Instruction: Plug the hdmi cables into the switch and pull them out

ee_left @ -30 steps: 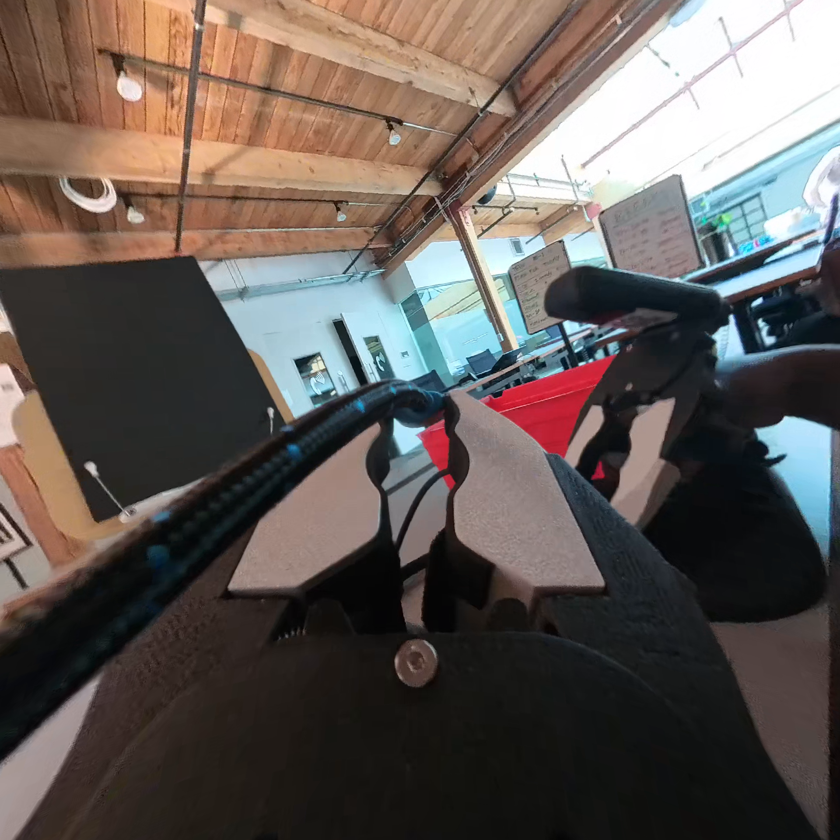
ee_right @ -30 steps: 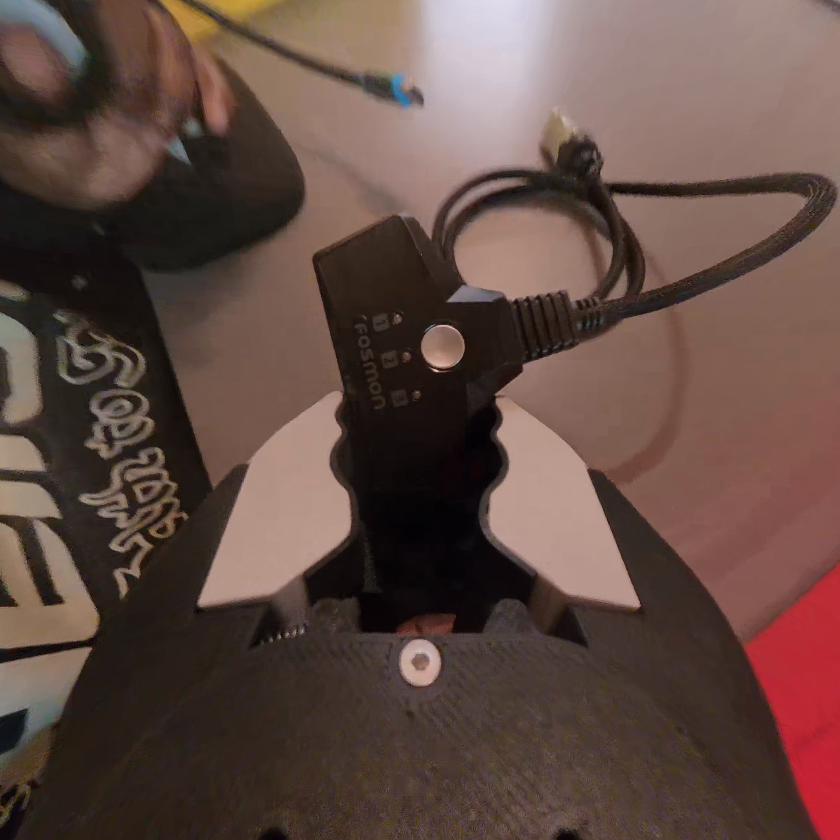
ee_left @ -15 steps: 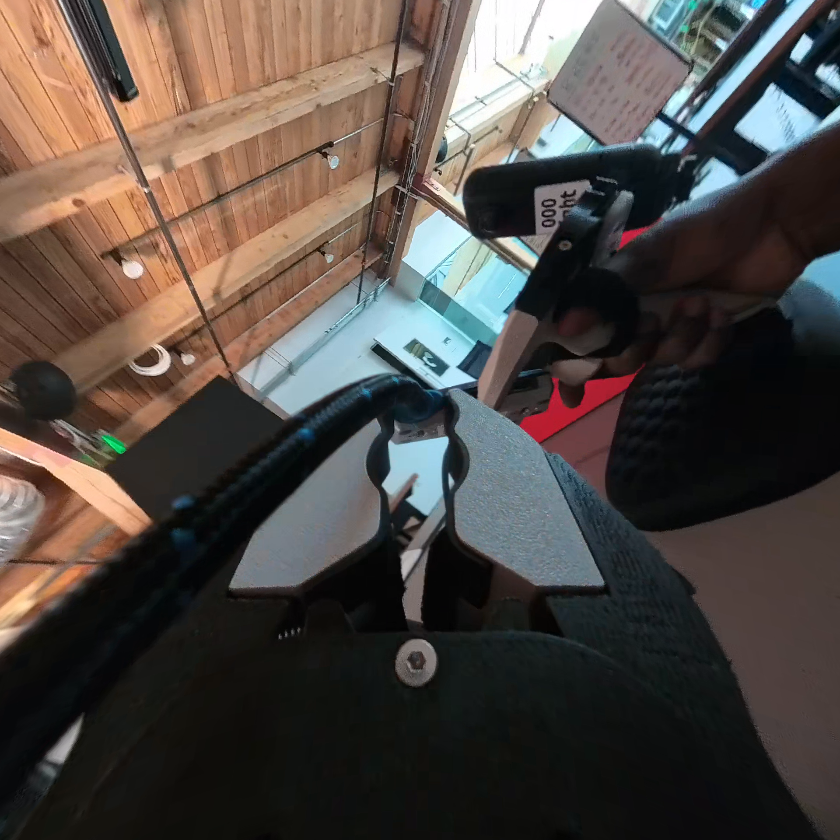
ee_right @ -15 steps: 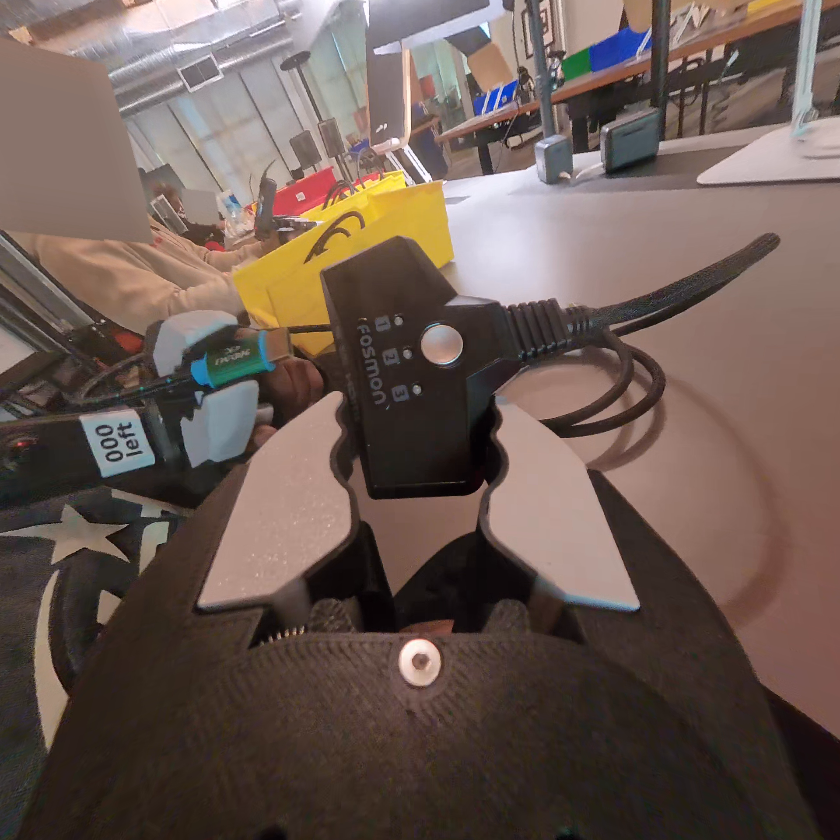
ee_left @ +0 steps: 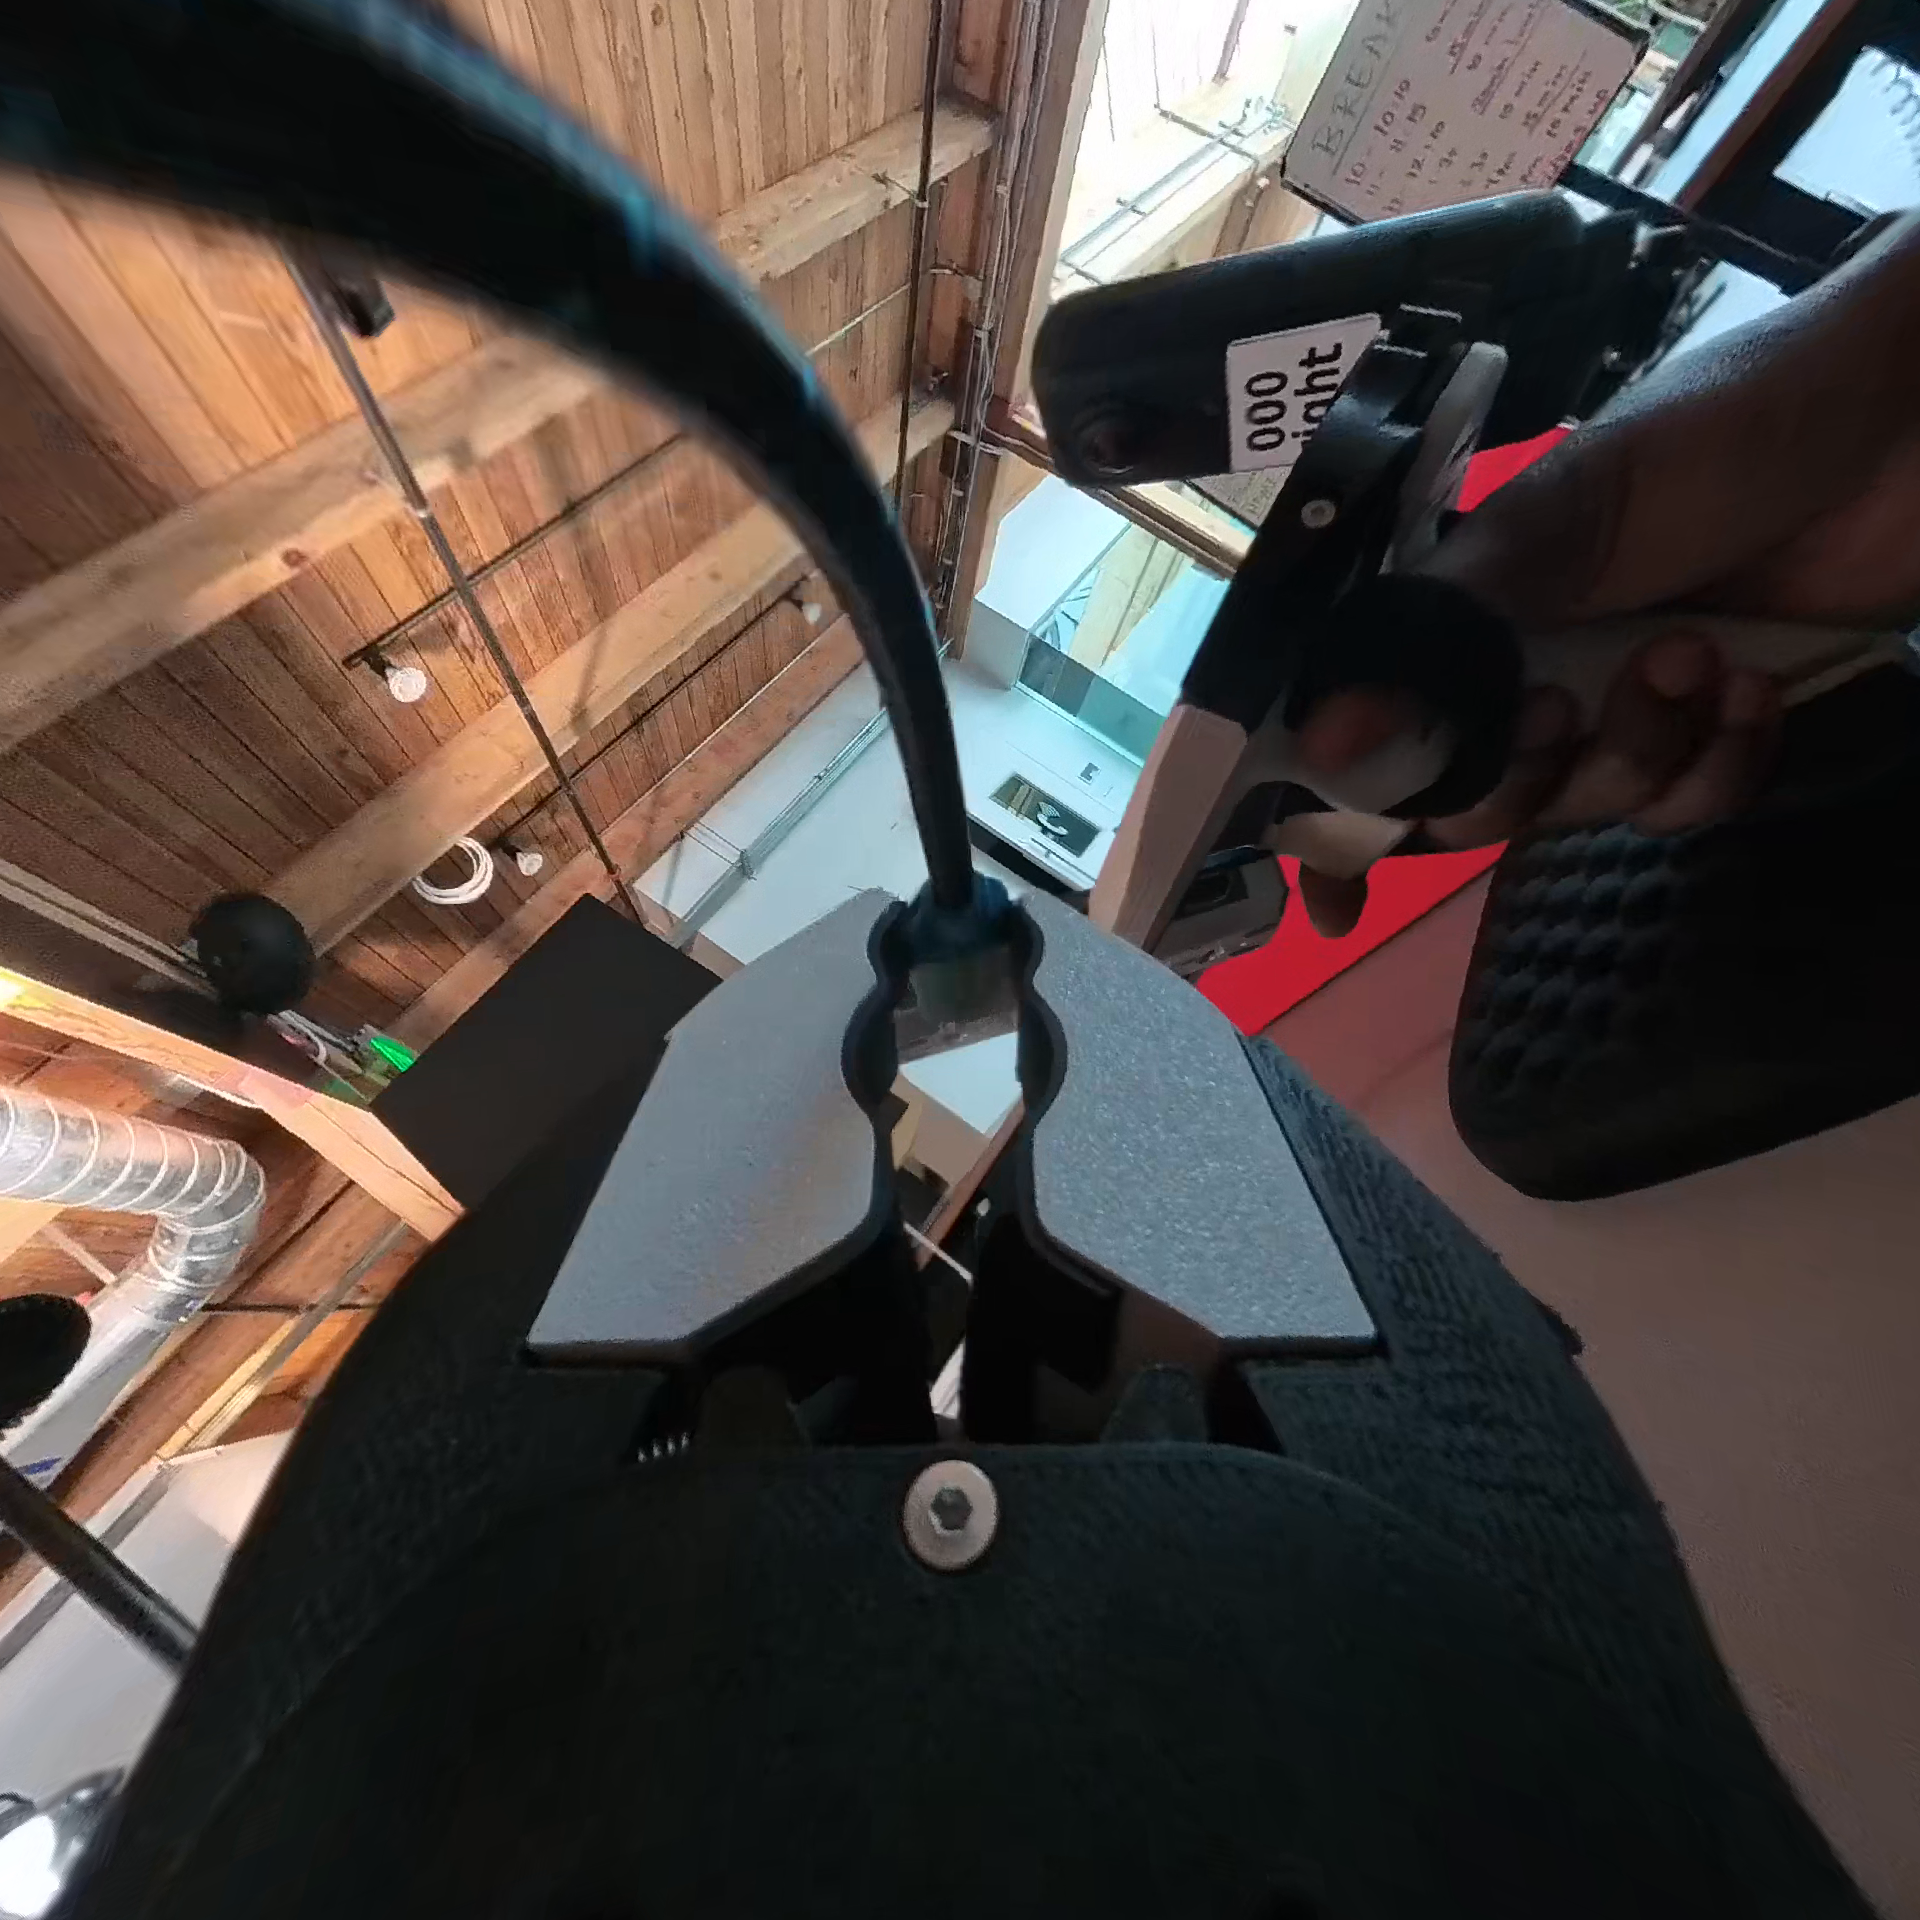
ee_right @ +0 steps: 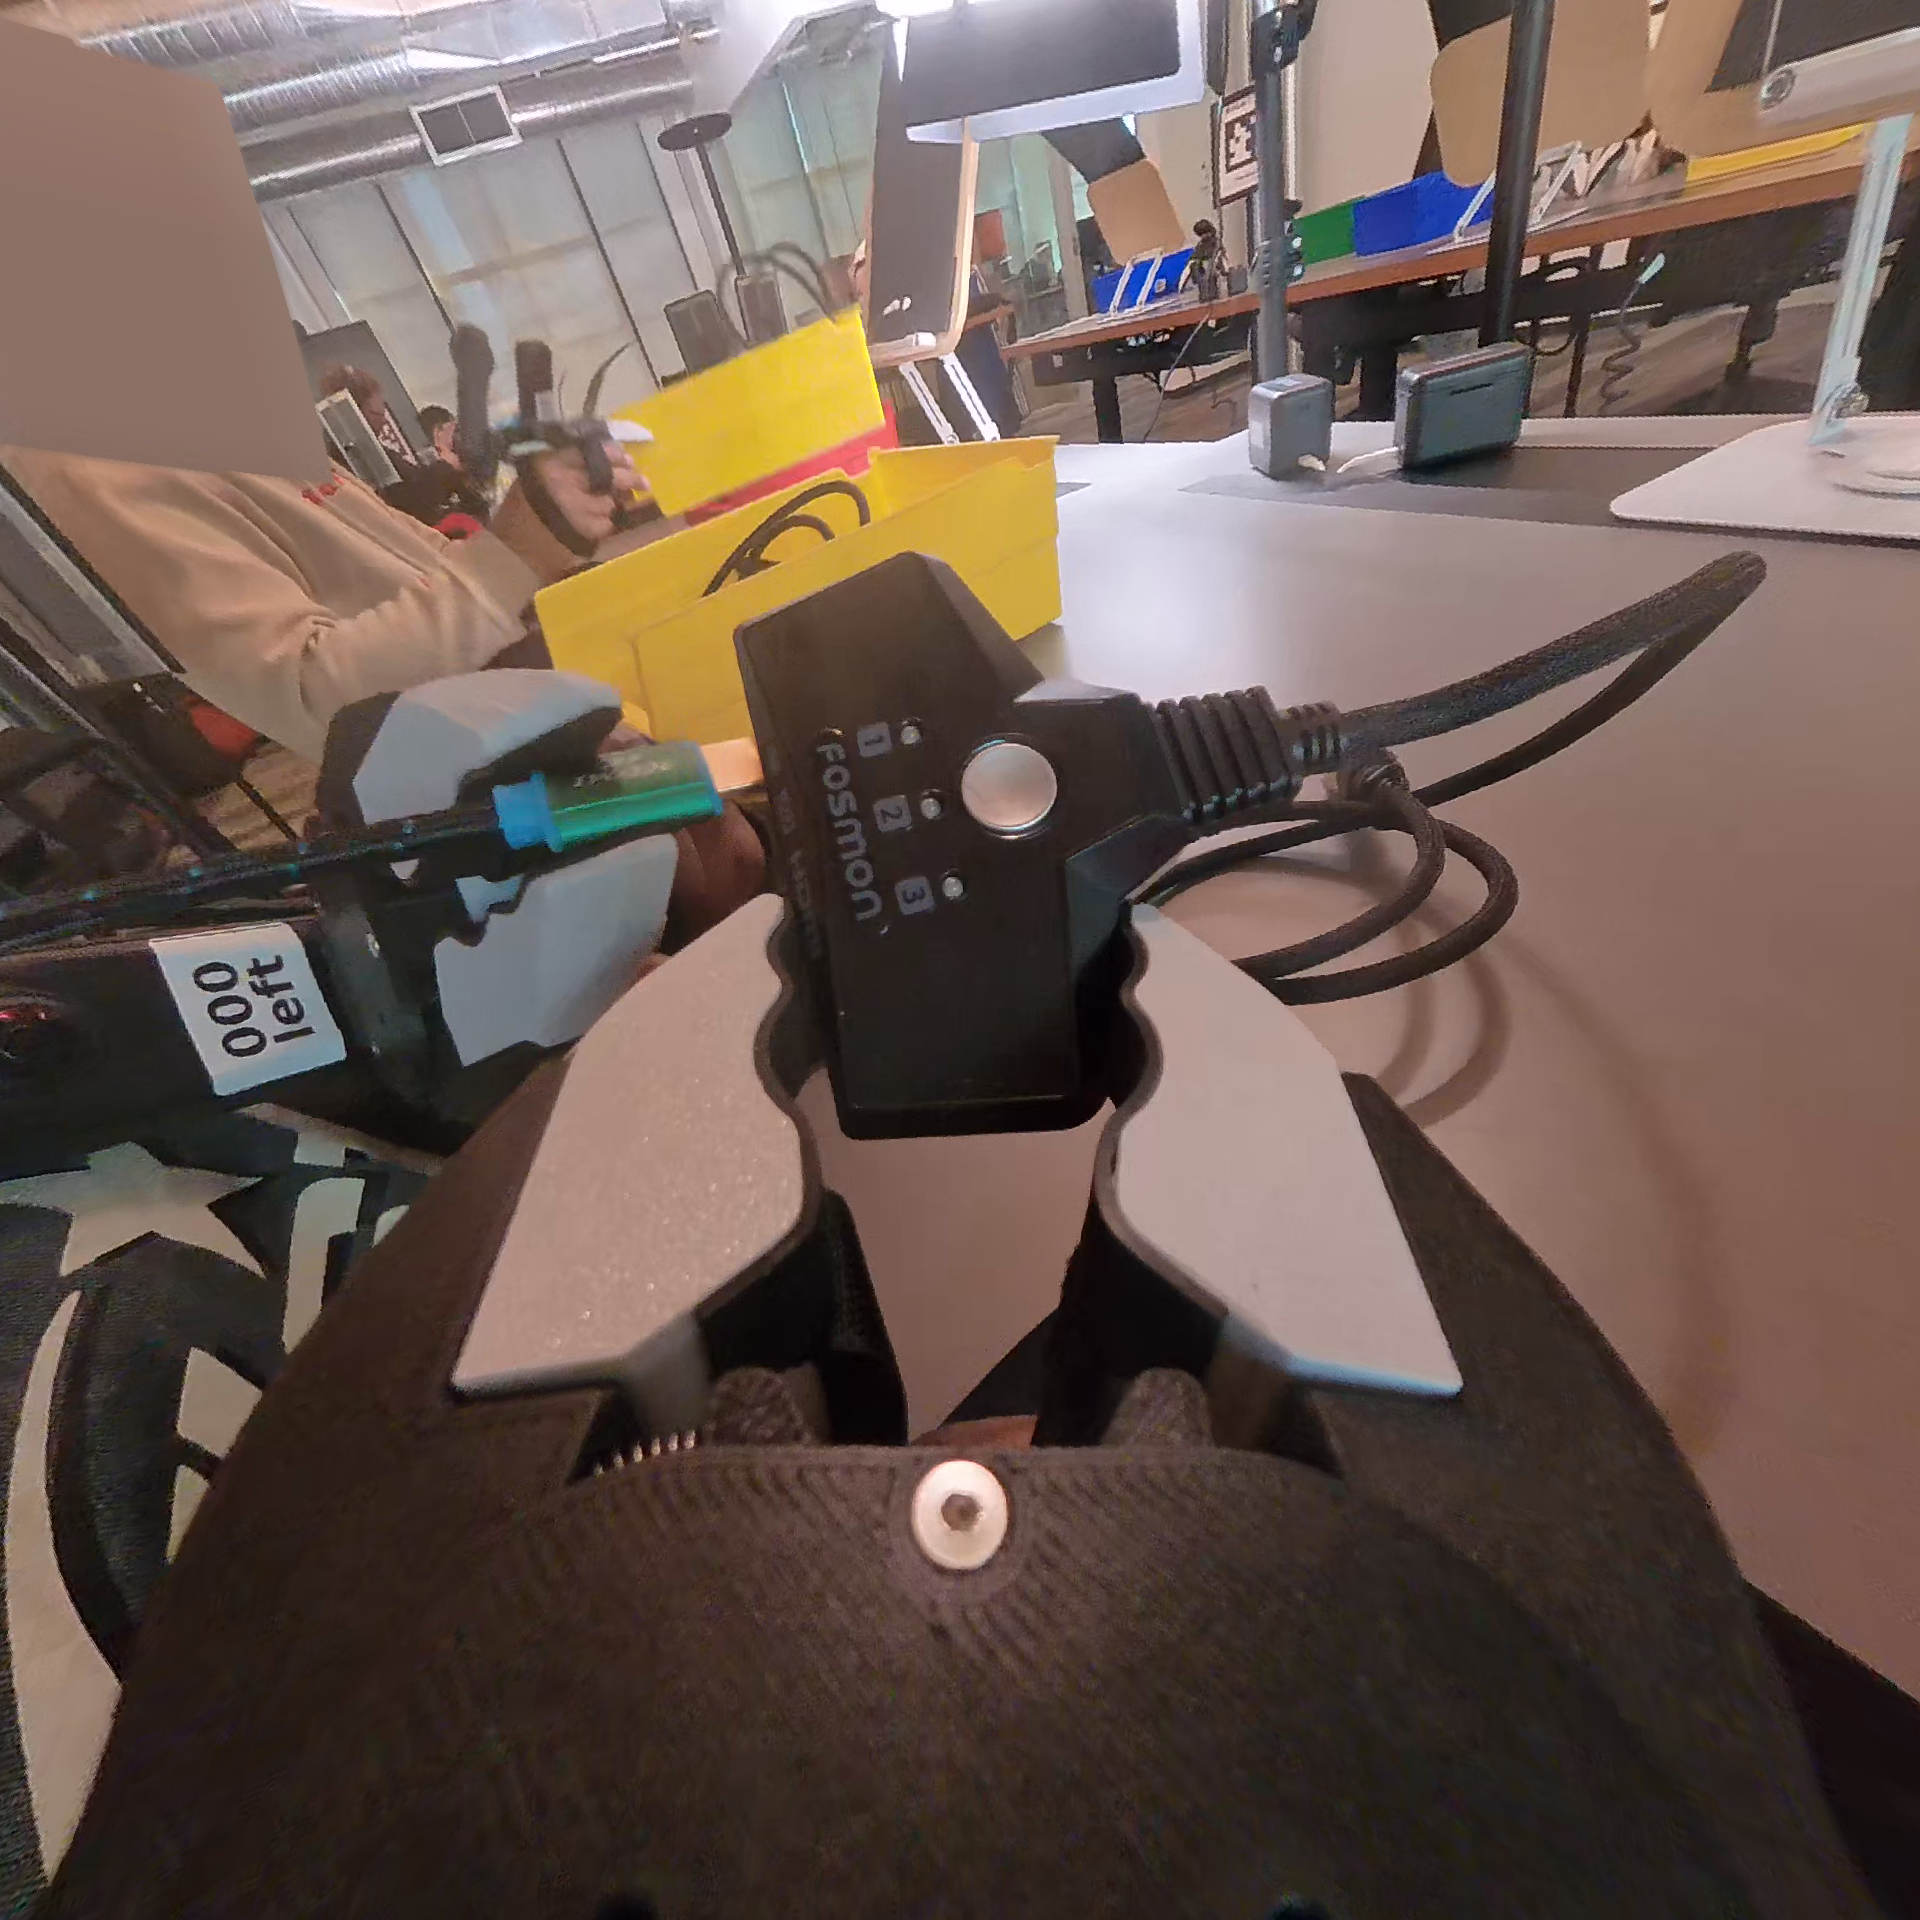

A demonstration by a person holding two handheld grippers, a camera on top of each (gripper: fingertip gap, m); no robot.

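My right gripper [ee_right: 951, 997] is shut on a black HDMI switch [ee_right: 935, 831] with a round silver button and holds it above the grey table [ee_right: 1558, 935]. The switch's own braided black cable [ee_right: 1538, 675] trails right and loops on the table. My left gripper [ee_left: 954, 997] is shut on an HDMI cable plug [ee_left: 951, 992]; its braided black cable [ee_left: 831, 499] arcs up and left. In the right wrist view the left gripper [ee_right: 582, 821] holds the green and blue plug [ee_right: 613, 805], whose tip sits close to the switch's left side. The right gripper [ee_left: 1320, 644] shows in the left wrist view, held by a hand [ee_left: 1714, 582].
Yellow bins [ee_right: 831, 561] with cables stand behind the switch on the table. A person in a beige top [ee_right: 260, 592] sits at the left. Two small grey boxes [ee_right: 1455, 405] and a white mat [ee_right: 1766, 488] lie at the far right. A red bin [ee_left: 1340, 914] shows in the left wrist view.
The right gripper has swung the switch up from facing the table to level. The left gripper has brought the plug closer to the switch's left side, and its cable now arcs overhead.
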